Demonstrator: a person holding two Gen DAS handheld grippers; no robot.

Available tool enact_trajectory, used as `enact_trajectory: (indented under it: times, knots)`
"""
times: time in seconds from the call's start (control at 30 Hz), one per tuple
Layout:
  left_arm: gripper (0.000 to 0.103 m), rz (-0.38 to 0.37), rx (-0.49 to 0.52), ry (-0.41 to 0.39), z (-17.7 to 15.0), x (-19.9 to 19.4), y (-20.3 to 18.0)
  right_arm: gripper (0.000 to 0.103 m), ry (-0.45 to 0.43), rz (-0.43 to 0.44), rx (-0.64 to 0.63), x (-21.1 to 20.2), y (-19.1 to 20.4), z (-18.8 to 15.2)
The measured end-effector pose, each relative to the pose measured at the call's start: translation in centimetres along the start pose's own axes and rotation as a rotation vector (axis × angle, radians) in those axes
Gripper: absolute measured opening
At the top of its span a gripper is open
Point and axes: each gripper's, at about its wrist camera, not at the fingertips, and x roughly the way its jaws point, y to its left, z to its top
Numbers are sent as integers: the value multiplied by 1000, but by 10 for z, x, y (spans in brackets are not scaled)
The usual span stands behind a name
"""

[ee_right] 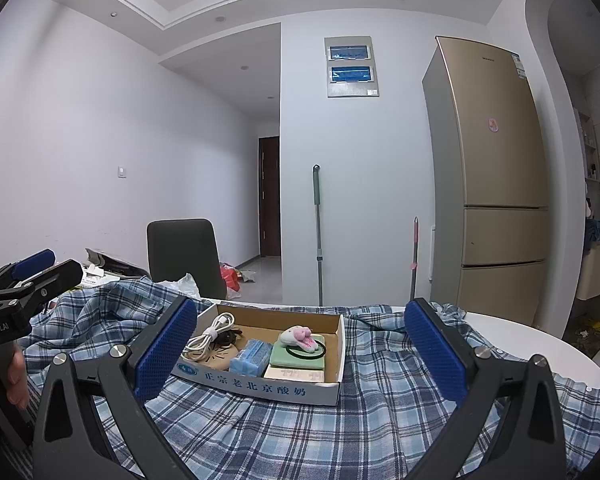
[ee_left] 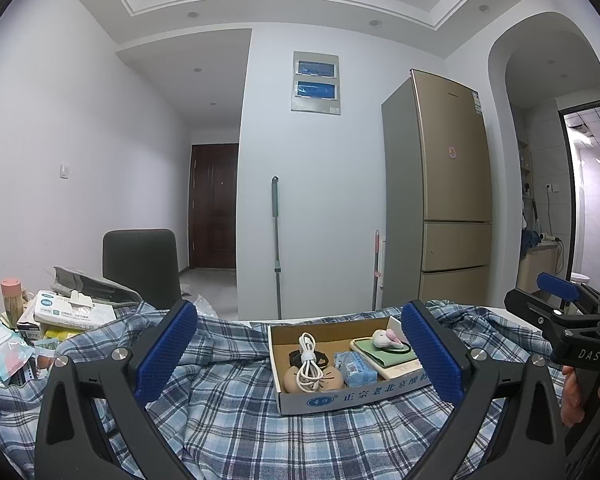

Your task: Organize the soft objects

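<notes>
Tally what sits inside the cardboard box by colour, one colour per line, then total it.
White: 2, the coiled cable and the plush toy, which has pink parts
Blue: 1, the tissue pack
Green: 1, the flat pad
Cream: 1, the slab under the pad
Tan: 1, the round cushion
Black: 1, the ring
Total: 7

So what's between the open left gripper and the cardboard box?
Only rumpled plaid cloth lies between the left gripper and the box, shown in the left wrist view.

"正宗老北京酸奶" on cardboard box (ee_right: 260, 385); "DAS" on right gripper (ee_left: 560, 300).
</notes>
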Motion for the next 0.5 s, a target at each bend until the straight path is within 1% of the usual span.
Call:
enact_trajectory:
  times: [0.5]
  knots:
    - [103,1,2,-1,0,0,0,103,-1,0,0,0,0,0]
